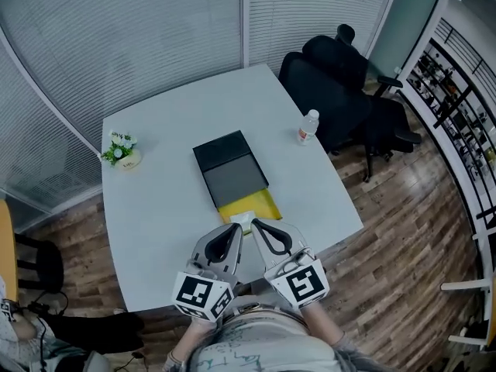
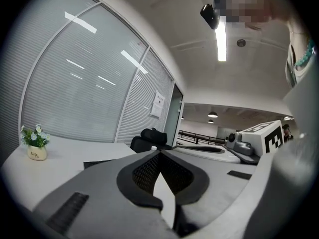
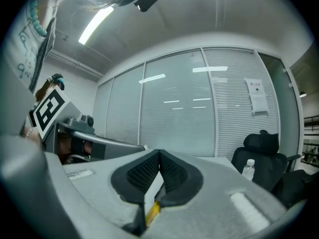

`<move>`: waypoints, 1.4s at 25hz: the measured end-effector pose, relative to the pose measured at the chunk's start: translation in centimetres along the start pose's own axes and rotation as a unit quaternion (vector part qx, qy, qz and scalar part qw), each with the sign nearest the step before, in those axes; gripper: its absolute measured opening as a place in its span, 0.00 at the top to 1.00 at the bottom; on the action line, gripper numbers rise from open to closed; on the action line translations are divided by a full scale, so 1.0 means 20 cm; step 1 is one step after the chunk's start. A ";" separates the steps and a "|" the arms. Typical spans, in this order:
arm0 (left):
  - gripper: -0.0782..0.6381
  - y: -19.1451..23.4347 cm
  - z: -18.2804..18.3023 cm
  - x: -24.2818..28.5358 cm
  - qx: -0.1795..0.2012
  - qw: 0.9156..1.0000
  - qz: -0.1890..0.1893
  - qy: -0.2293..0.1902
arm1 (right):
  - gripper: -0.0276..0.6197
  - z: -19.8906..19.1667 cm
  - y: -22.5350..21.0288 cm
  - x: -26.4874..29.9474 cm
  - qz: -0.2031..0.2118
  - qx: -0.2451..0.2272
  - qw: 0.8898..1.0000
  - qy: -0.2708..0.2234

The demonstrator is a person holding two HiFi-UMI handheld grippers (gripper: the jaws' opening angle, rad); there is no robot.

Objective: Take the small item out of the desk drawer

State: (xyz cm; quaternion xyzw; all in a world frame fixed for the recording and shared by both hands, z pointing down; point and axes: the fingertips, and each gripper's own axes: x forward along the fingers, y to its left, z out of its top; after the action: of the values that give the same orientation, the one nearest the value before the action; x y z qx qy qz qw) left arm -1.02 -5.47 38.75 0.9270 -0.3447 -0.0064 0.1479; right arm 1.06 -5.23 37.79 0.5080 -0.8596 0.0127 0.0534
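- The left gripper (image 1: 236,228) is clenched: its two black, ribbed pads meet at the tips in a pointed arch, and nothing sits between them.
- The right gripper (image 1: 254,224) is clenched and empty too. In its own view a sliver of yellow shows through the gap below the tips.
- Both grippers have smooth grey shells and carry a cube with square black-and-white markers at the rear. They lie side by side with their tips near each other, over the near part of the counter (image 1: 147,208).
- Just ahead of the tips lies the small item (image 1: 242,218), pale and blocky, at the near end of the yellow drawer (image 1: 260,204). I cannot tell whether either gripper touches it.
- The drawer is pulled out toward the person from a flat box (image 1: 223,152) that is matt black at the far end, with a grey panel (image 1: 235,178) between the black part and the yellow.
- The counter is white, smooth and roughly square with rounded corners, and bare on both sides of the box.
- A clear water bottle (image 1: 308,126) stands near the far right edge, well apart from the box.
- A small pot of white flowers (image 1: 120,151) stands near the far left edge.
- A black office chair (image 1: 341,80) stands beyond the far right corner, on a wood-plank floor (image 1: 403,231).
- Glass walls with ribbed blinds (image 1: 155,37) close the far side.
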 end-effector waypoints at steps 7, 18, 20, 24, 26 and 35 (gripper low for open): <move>0.90 0.06 0.03 0.09 0.002 0.999 0.043 -0.027 | 0.95 -0.01 -0.09 0.09 0.058 -0.016 0.998 -0.006; 0.90 0.27 0.11 0.01 0.007 0.996 0.088 -0.034 | 0.95 0.06 0.00 0.28 0.093 -0.022 0.995 -0.016; 0.90 0.30 0.11 0.00 0.002 0.996 0.087 -0.035 | 0.95 0.06 0.00 0.29 0.085 -0.019 0.996 -0.013; 0.90 0.32 0.11 -0.01 -0.003 0.997 0.073 -0.034 | 0.95 0.04 0.01 0.31 0.070 -0.016 0.997 -0.008; 0.90 0.33 0.11 -0.02 -0.007 0.997 0.067 -0.033 | 0.95 0.04 0.03 0.31 0.065 -0.015 0.998 -0.005; 0.90 0.40 0.05 -0.09 0.003 0.999 0.036 -0.017 | 0.95 0.06 0.10 0.33 0.057 -0.033 0.998 -0.019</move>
State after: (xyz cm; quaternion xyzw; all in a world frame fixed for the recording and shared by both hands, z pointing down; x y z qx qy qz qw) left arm -7.51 -10.33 39.86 0.9141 -0.3806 -0.0158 0.1391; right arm -3.94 -10.03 37.28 0.4564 -0.8879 -0.0222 0.0531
